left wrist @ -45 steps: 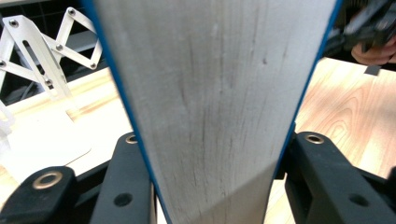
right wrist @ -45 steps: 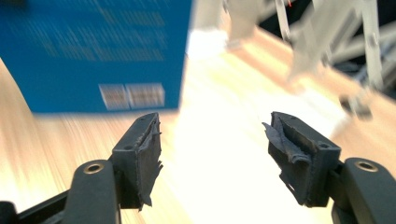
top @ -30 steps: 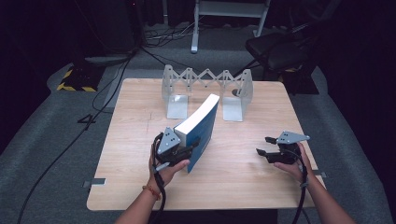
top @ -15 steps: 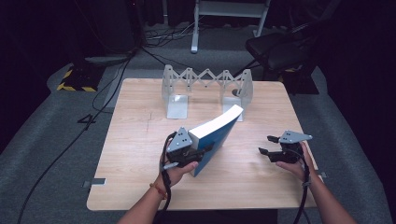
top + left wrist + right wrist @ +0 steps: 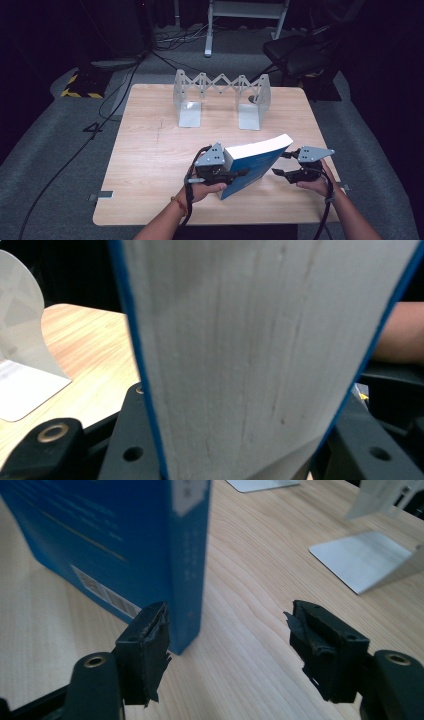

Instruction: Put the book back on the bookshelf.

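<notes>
A thick blue book with a white page edge is tilted low over the front of the wooden table, its far end toward the right. My left gripper is shut on its near end, and in the left gripper view the black jaws press both blue covers. My right gripper stands open just right of the book. In the right gripper view the book's spine stands just beyond the left jaw of that gripper, with bare table between the jaws.
A grey metal expanding book rack with two flat end plates stands at the back middle of the table; one plate lies beyond the right gripper. A dark chair and cables are on the floor behind.
The left gripper has swung the book down from nearly upright to a low tilt and carried it rightward, close to the right gripper. The right gripper has barely moved.
</notes>
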Tool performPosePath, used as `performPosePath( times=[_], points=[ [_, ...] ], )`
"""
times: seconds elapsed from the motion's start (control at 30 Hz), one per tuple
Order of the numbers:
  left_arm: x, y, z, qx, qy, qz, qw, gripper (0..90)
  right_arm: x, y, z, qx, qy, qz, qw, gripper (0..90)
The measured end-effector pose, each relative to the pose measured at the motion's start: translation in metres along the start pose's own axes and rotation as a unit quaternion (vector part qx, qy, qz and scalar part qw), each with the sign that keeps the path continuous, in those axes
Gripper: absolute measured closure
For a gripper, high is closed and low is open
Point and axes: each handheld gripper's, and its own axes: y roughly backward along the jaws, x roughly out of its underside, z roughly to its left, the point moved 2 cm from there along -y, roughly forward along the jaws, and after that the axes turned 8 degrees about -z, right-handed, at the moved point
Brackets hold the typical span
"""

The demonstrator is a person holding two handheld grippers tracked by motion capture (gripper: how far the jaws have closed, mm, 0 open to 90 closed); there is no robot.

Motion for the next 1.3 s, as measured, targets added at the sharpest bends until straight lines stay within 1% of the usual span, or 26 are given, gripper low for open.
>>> performPosePath(
  times=[0.07, 0.1, 0.17, 0.2, 0.27, 0.33, 0.47, 0.5, 0.53, 0.57, 0.67, 0.73, 0.77, 0.8, 0.83, 0.87, 0.9, 0.93, 0.97, 1.03, 1.07, 1.13, 1.17, 1.2, 1.23, 1.3],
  points=[
    [0.003, 0.005, 0.004, 0.000, 0.008, 0.001, 1.0000, 60.0, -0.004, -0.003, 0.004, -0.008, 0.003, -0.006, 0.9999, 32.3],
    [0.003, 0.006, 0.006, -0.004, 0.010, -0.001, 0.9999, 59.9, -0.008, -0.007, 0.006, -0.008, 0.009, -0.009, 0.9999, 32.4],
    [0.002, 0.006, 0.006, -0.004, 0.008, 0.001, 1.0000, 59.9, -0.012, -0.011, 0.007, -0.005, 0.009, -0.018, 0.9998, 32.5],
    [0.002, 0.005, 0.006, 0.001, 0.001, 0.004, 1.0000, 59.8, -0.014, -0.013, 0.006, -0.006, 0.010, -0.020, 0.9997, 29.9],
    [0.002, 0.005, 0.005, 0.000, -0.002, 0.006, 1.0000, 59.8, -0.018, -0.015, 0.007, -0.024, 0.008, -0.027, 0.9993, 29.2],
    [0.002, 0.005, 0.005, 0.001, -0.002, 0.006, 1.0000, 59.7, -0.022, -0.016, 0.008, -0.035, 0.013, -0.033, 0.9988, 29.1],
    [0.002, 0.006, 0.004, 0.000, -0.008, 0.009, 0.9999, 59.1, -0.030, -0.019, 0.007, -0.061, 0.008, -0.053, 0.9967, 27.7],
    [0.002, 0.006, 0.004, -0.003, -0.010, 0.010, 0.9999, 58.8, -0.032, -0.019, 0.008, -0.067, 0.005, -0.061, 0.9958, 29.2],
    [0.002, 0.006, 0.004, -0.003, -0.010, 0.010, 0.9999, 58.5, -0.032, -0.019, 0.008, -0.067, 0.005, -0.061, 0.9958, 29.2],
    [0.002, 0.006, 0.004, -0.006, -0.013, 0.012, 0.9998, 58.2, -0.034, -0.021, 0.010, -0.079, 0.007, -0.066, 0.9947, 35.1],
    [0.003, 0.009, 0.003, -0.017, -0.028, 0.018, 0.9993, 57.1, -0.037, -0.021, 0.014, -0.074, 0.018, -0.062, 0.9952, 35.6],
    [0.005, 0.011, 0.002, -0.023, -0.036, 0.024, 0.9988, 55.9, -0.036, -0.019, 0.011, -0.082, 0.009, -0.065, 0.9944, 38.5],
    [0.006, 0.011, 0.001, -0.031, -0.043, 0.034, 0.9980, 53.1, -0.035, -0.017, 0.010, -0.088, 0.006, -0.066, 0.9939, 40.1],
    [0.010, 0.011, 0.000, -0.039, -0.043, 0.043, 0.9974, 48.6, -0.035, -0.016, 0.010, -0.091, 0.008, -0.066, 0.9937, 41.1],
    [0.012, 0.012, 0.000, -0.044, -0.041, 0.045, 0.9972, 44.7, -0.035, -0.014, 0.010, -0.090, 0.013, -0.063, 0.9938, 41.6],
    [0.015, 0.013, -0.001, -0.050, -0.038, 0.048, 0.9969, 43.9, -0.035, -0.013, 0.011, -0.090, 0.014, -0.061, 0.9939, 41.8],
    [0.018, 0.014, -0.003, -0.055, -0.042, 0.052, 0.9962, 43.9, -0.036, -0.012, 0.012, -0.088, 0.016, -0.059, 0.9942, 42.2],
    [0.018, 0.014, -0.003, -0.055, -0.042, 0.052, 0.9962, 43.9, -0.036, -0.011, 0.013, -0.086, 0.018, -0.057, 0.9945, 42.7],
    [0.023, 0.017, -0.007, -0.070, -0.056, 0.066, 0.9938, 43.9, -0.036, -0.009, 0.015, -0.083, 0.023, -0.054, 0.9948, 43.8],
    [0.027, 0.019, -0.008, -0.079, -0.064, 0.081, 0.9916, 43.3, -0.035, -0.006, 0.017, -0.085, 0.027, -0.054, 0.9946, 46.1],
    [0.027, 0.019, -0.008, -0.079, -0.064, 0.081, 0.9916, 42.9, -0.035, -0.006, 0.017, -0.085, 0.027, -0.054, 0.9946, 46.1],
    [0.031, 0.020, -0.008, -0.085, -0.064, 0.092, 0.9900, 42.1, -0.035, 0.000, 0.018, -0.091, 0.031, -0.055, 0.9938, 49.1],
    [0.032, 0.020, -0.008, -0.088, -0.068, 0.097, 0.9890, 41.7, -0.036, 0.004, 0.021, -0.092, 0.036, -0.061, 0.9933, 50.6],
    [0.032, 0.020, -0.008, -0.091, -0.071, 0.099, 0.9883, 41.7, -0.036, 0.004, 0.021, -0.092, 0.036, -0.061, 0.9933, 50.6],
    [0.032, 0.020, -0.008, -0.096, -0.072, 0.104, 0.9873, 41.2, -0.037, 0.007, 0.022, -0.093, 0.036, -0.069, 0.9927, 51.5],
    [0.033, 0.020, -0.006, -0.103, -0.079, 0.113, 0.9851, 39.4, -0.041, 0.013, 0.028, -0.102, 0.047, -0.071, 0.9911, 54.3]
  ],
)
